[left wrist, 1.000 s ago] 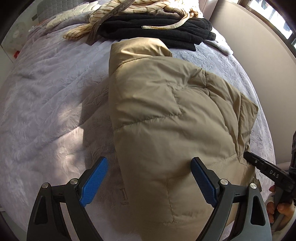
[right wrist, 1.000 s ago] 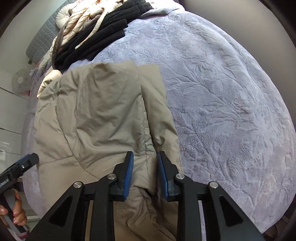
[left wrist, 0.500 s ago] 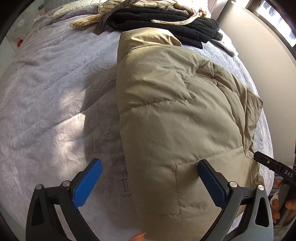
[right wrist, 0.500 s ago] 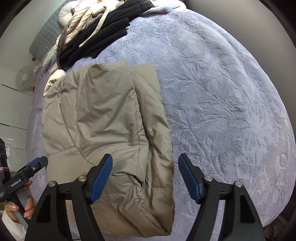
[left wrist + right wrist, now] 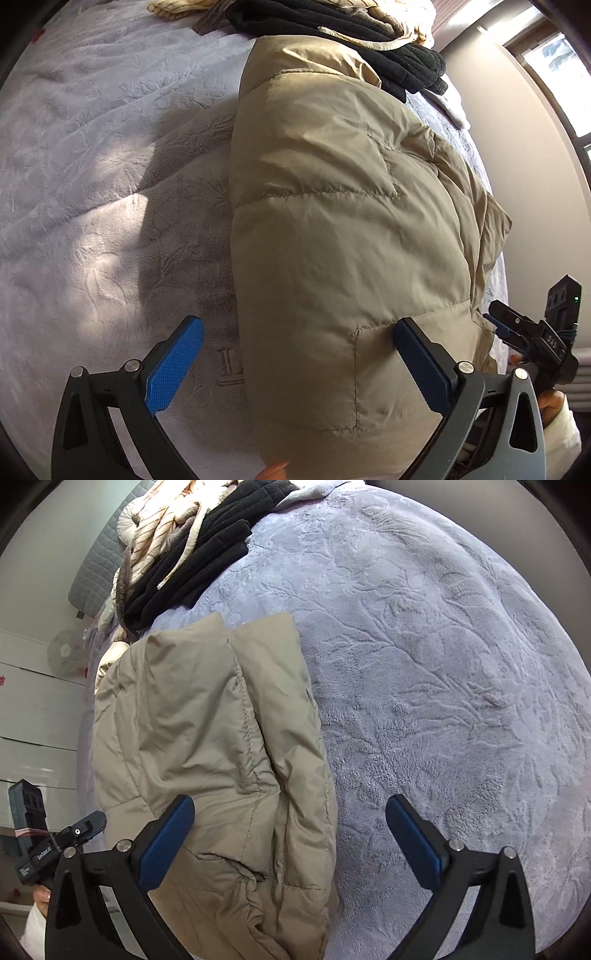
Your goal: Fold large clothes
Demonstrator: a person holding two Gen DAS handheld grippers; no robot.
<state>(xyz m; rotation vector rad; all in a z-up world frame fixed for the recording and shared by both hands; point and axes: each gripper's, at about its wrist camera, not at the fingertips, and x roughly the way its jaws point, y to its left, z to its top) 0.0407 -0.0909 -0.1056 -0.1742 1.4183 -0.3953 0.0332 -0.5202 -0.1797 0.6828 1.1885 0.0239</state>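
A beige padded jacket (image 5: 332, 221) lies folded lengthwise on the bed. My left gripper (image 5: 295, 326) is open wide over its near left edge, one blue finger above the bedspread and the other above the jacket, pressing on nothing. In the right wrist view the jacket (image 5: 192, 720) fills the left half. My right gripper (image 5: 290, 805) straddles the jacket's near right edge. Its jaws are opening, and the fabric lies loose below them, not pinched. Each gripper shows at the edge of the other's view: the right gripper (image 5: 532, 339) and the left gripper (image 5: 55, 845).
A lilac embossed bedspread (image 5: 443, 664) covers the bed. A pile of black and cream striped clothes (image 5: 332, 22) lies at the far end, touching the jacket's top. A beige wall (image 5: 517, 129) runs close along the right side. A grey headboard (image 5: 98, 576) and a white fan (image 5: 64, 651) stand beyond.
My right gripper went from nearly shut on a jacket fold to wide open, letting the fabric drop flat. The left jaws widened slightly. Both grippers moved lower, nearer the jacket.
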